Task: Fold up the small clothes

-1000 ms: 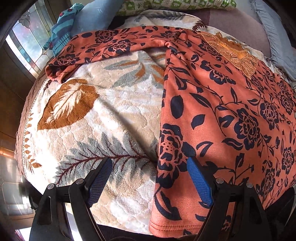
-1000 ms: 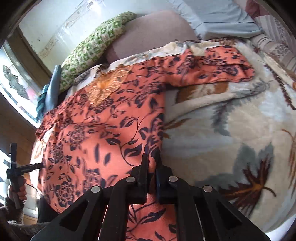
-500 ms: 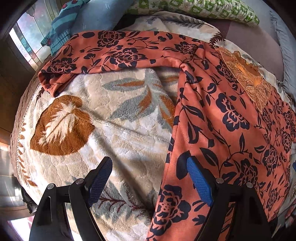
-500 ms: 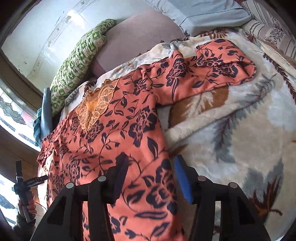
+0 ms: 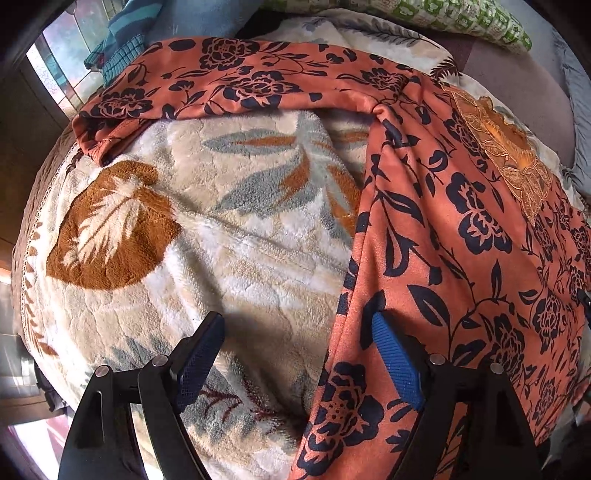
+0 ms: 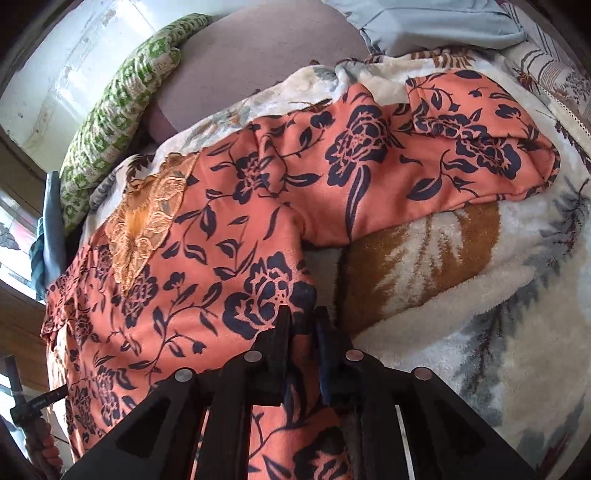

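An orange garment with dark blue flowers and a lace neck patch lies spread flat on a fleece blanket, sleeves out to both sides; it shows in the left wrist view (image 5: 461, 229) and the right wrist view (image 6: 192, 280). My left gripper (image 5: 295, 354) is open and straddles the garment's left side edge just above the blanket. My right gripper (image 6: 303, 325) is shut on the garment's right side edge, below the armpit. The right sleeve (image 6: 443, 155) lies stretched to the right.
The cream leaf-patterned blanket (image 5: 221, 221) covers the bed. A green patterned pillow (image 6: 118, 103) and a blue-grey pillow (image 6: 443, 26) lie at the head. Striped teal cloth (image 5: 122, 48) sits by a window. The person's other hand shows at the far left (image 6: 37, 439).
Both grippers moved up along the garment's sides toward the sleeves. The right gripper opened half a second ago and is now shut on the side edge. The left gripper stayed open.
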Demonstrator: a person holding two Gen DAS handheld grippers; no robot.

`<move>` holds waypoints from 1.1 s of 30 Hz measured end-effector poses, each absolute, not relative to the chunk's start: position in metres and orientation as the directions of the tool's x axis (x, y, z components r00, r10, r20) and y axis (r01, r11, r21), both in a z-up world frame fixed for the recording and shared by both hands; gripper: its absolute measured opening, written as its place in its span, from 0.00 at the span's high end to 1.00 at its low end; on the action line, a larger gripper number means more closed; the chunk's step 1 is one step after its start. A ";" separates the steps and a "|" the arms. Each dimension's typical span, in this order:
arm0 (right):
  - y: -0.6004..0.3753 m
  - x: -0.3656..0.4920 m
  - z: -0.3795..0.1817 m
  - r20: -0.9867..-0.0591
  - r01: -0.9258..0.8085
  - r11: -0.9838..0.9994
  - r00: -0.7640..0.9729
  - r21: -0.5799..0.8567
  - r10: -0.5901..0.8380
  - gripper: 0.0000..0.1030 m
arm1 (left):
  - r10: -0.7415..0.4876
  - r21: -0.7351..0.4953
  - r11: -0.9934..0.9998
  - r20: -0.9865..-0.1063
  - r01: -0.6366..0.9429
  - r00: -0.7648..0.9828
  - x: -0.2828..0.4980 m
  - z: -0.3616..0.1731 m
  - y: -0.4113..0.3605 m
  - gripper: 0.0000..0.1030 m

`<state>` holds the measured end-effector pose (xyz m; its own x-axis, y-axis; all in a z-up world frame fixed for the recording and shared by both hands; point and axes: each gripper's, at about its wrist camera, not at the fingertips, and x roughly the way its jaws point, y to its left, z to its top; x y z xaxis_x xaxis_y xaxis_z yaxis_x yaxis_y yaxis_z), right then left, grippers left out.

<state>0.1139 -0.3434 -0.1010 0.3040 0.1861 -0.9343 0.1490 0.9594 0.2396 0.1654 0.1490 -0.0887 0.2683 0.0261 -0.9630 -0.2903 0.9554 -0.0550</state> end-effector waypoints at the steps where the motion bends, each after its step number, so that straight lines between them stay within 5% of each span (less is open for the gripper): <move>1: -0.344 0.106 -0.093 -0.925 0.128 0.953 0.306 0.275 0.226 0.84 | 0.022 -0.059 0.958 -0.960 -0.280 0.278 0.159 -0.083 0.150 0.22; 3: -0.344 0.085 -0.078 -0.913 0.082 0.948 0.308 0.307 0.269 0.81 | -0.001 -0.077 0.966 -0.955 -0.246 0.296 0.142 -0.073 0.150 0.21; 5: -0.347 0.061 -0.068 -0.918 0.059 0.954 0.295 0.295 0.266 0.68 | -0.042 -0.110 0.970 -0.956 -0.218 0.292 0.123 -0.071 0.149 0.21; 8: -0.356 0.027 -0.072 -0.923 0.065 0.950 0.265 0.304 0.277 0.68 | -0.067 -0.121 0.972 -0.964 -0.202 0.257 0.098 -0.084 0.145 0.21; 12: -0.366 0.007 -0.082 -0.938 0.082 0.957 0.237 0.279 0.253 0.71 | 0.046 0.000 0.985 -0.964 -0.171 0.262 0.087 -0.090 0.128 0.22; 22: -0.467 0.053 -0.022 -0.875 0.288 0.909 0.462 0.300 0.142 0.64 | 0.019 -0.014 0.997 -0.900 -0.071 0.436 0.124 -0.005 0.065 0.25; 33: -0.534 0.153 -0.075 -0.744 0.446 0.651 0.601 0.614 0.291 0.55 | -0.043 -0.037 0.999 -0.949 0.024 0.312 0.214 -0.067 -0.036 0.25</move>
